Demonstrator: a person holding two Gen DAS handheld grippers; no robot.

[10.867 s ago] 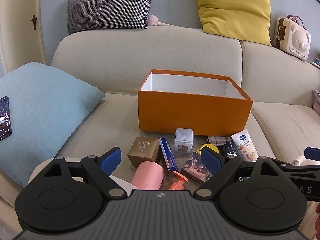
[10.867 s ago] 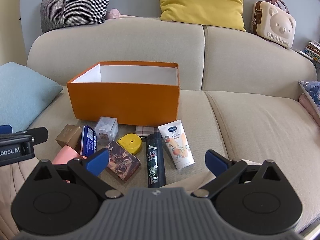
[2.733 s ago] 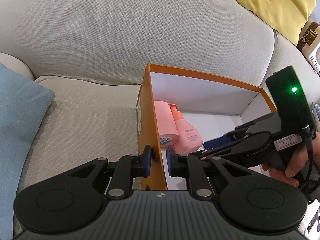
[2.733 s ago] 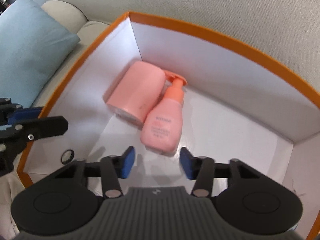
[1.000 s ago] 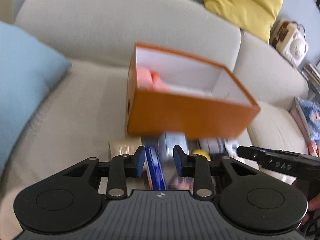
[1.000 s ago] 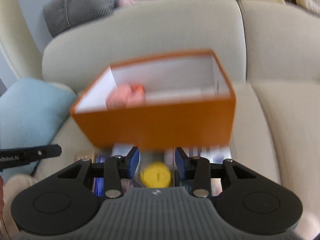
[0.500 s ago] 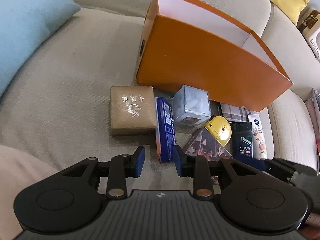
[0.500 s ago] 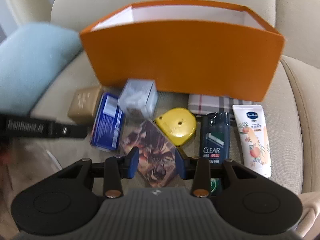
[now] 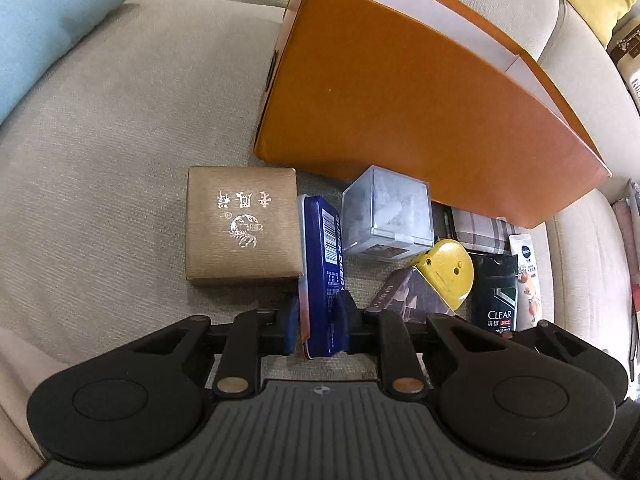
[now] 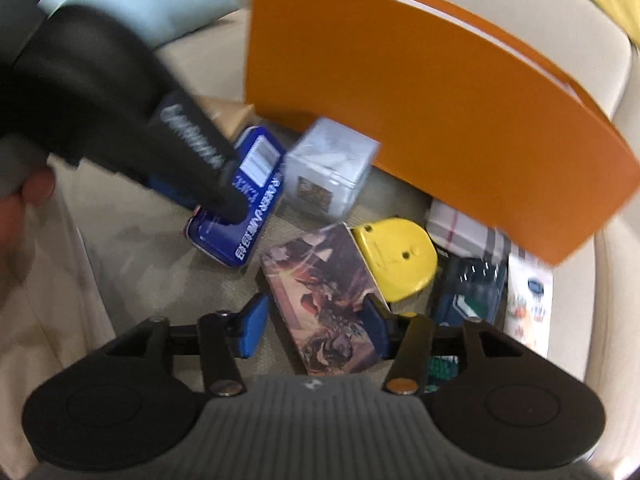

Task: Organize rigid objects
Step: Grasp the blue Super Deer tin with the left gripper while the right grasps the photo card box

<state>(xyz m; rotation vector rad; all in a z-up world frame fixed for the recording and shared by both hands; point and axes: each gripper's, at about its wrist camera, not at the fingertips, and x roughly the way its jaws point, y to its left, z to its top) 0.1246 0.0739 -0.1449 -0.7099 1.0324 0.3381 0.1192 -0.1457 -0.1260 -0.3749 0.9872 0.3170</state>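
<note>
Sofa (image 9: 120, 100): gold box (image 9: 242, 224) leftmost. Blue tin (image 9: 322, 256), on edge beside it, is clamped by left gripper (image 9: 318, 326). Picture box (image 10: 324, 300) is straddled by right gripper (image 10: 316, 330), pads apart. Orange box (image 9: 420, 120) stands behind.

The right gripper (image 10: 314, 330) stood with its blue-padded jaws apart around the near end of a flat illustrated card box (image 10: 322, 296), the right pad touching its edge, a gap at the left pad. Just right of the jaws lay a yellow rounded plastic case (image 10: 398, 260). Ahead and left, the black left gripper (image 10: 224, 204) pressed onto a blue rectangular tin (image 10: 244, 208). A clear plastic cube (image 10: 328, 168) sat ahead, before the large orange cardboard box (image 10: 420, 96). The view was blurred.
</note>
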